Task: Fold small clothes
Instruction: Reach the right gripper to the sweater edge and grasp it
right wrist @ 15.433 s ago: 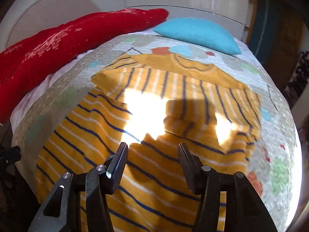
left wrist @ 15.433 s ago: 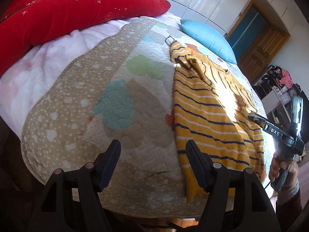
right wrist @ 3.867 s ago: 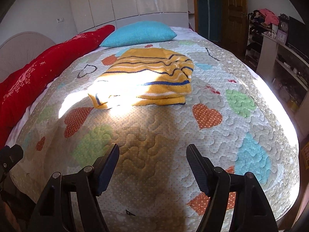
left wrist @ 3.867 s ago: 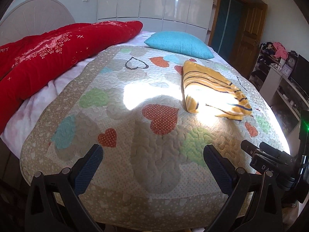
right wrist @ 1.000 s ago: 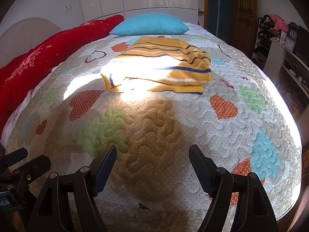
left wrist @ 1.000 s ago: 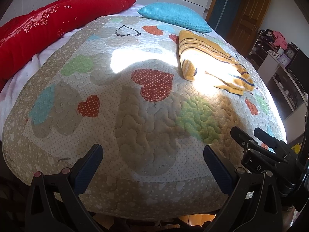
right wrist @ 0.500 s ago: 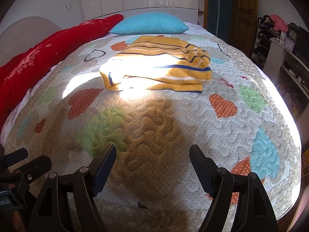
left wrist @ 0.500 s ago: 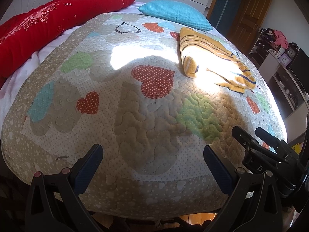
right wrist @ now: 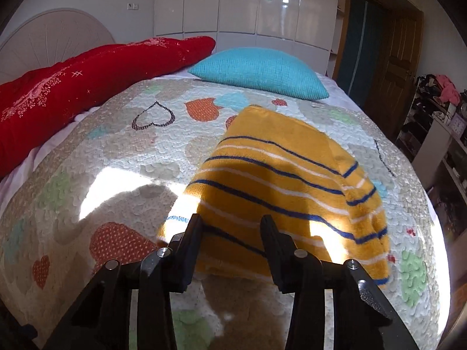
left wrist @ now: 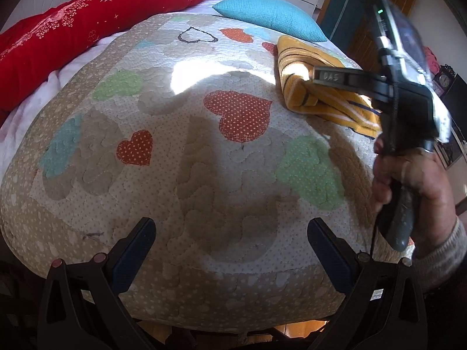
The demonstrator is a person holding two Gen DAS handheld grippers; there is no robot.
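Observation:
A folded yellow sweater (right wrist: 280, 180) with navy and white stripes lies on the heart-patterned quilt (left wrist: 204, 160), right of the middle of the bed. My right gripper (right wrist: 232, 233) is at the sweater's near edge. Its jaws are closing, with that edge between them and a gap still showing on each side. In the left wrist view the right gripper (left wrist: 319, 76) hangs over the sweater (left wrist: 329, 102), held by a person's hand (left wrist: 414, 180). My left gripper (left wrist: 230, 233) stands wide open over the quilt's near edge, holding nothing.
A red duvet (left wrist: 73, 29) lies along the left side of the bed, and a blue pillow (left wrist: 268, 14) sits at the head. Shelves with clutter (right wrist: 437, 134) and a wooden door (right wrist: 400, 73) stand to the right. The bed's edge drops off just below the left gripper.
The right gripper has swung forward and left to the sweater's near edge, and its jaws have narrowed. The left gripper has stayed put, still open.

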